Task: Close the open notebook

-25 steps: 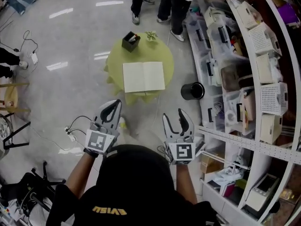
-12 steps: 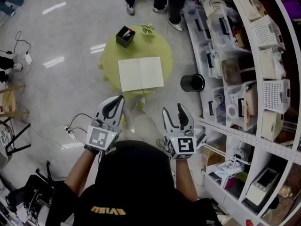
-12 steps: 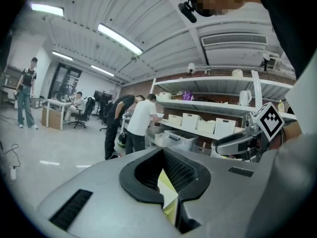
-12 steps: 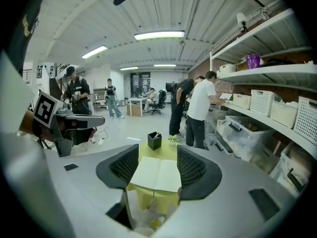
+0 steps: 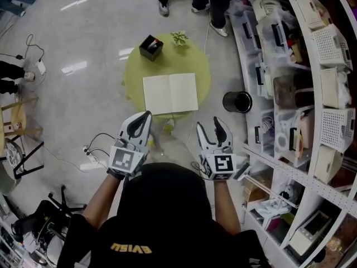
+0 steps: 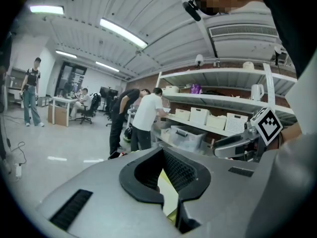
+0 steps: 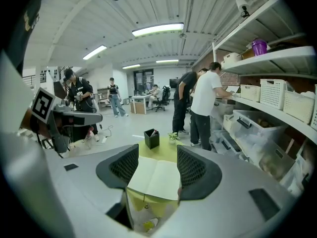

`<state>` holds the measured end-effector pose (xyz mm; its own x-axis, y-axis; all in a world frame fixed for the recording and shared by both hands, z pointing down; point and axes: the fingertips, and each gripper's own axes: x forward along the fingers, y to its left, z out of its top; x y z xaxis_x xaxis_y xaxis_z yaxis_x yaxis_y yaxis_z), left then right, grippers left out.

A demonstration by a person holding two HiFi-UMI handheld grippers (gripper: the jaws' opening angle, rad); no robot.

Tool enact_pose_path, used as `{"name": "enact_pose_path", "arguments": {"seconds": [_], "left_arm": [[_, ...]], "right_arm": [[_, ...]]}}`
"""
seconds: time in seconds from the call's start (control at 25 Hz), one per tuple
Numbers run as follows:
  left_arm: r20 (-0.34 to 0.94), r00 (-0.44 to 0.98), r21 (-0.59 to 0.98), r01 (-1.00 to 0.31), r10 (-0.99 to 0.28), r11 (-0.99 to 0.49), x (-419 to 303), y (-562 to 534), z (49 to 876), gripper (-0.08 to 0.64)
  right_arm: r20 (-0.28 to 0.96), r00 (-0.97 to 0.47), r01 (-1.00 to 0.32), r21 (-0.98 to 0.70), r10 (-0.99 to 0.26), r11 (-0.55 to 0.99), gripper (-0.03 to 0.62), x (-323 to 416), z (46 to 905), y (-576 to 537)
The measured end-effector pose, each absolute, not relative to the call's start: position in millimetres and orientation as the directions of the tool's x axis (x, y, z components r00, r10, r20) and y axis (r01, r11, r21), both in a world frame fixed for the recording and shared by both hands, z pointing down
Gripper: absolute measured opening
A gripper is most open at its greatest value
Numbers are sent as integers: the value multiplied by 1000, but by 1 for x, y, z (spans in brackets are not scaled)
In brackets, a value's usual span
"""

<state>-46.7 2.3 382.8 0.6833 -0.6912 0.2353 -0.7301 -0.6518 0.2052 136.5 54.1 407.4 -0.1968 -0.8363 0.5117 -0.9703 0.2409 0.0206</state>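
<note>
Yellow-green table, open notebook (shelves beside); hand-held grippers: left closed, right wide.

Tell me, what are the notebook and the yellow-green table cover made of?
Notebook: paper, it seems. The pages are flat, matte and cream, with a fold down the middle.
Cover: probably cloth. It looks matte and hangs in soft folds over the table's edge, though thin plastic can't be ruled out.

legible text: none | shirt lettering: yellow, unreadable
</note>
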Motion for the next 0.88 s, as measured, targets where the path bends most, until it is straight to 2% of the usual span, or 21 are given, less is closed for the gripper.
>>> {"name": "enact_pose_path", "arguments": {"seconds": [0.16, 0.36, 0.56, 0.88], "left_arm": [[273, 644, 207, -765, -715, -610, -33, -9, 399, 17], [311, 660, 182, -748, -684, -638, -2, -17, 417, 17], [407, 677, 144, -711, -613, -689, 30, -33, 463, 17], [518, 716, 249, -649, -467, -719, 74, -46, 565, 17]], "right_arm": [[573, -215, -964, 3, -791, 265, 238, 160, 446, 39], [598, -238, -969, -90, -765, 231, 233, 199, 497, 36], [662, -268, -963, -194, -700, 185, 222, 224, 570, 40], [722, -317, -947, -277, -614, 163, 204, 225, 644, 40]]}}
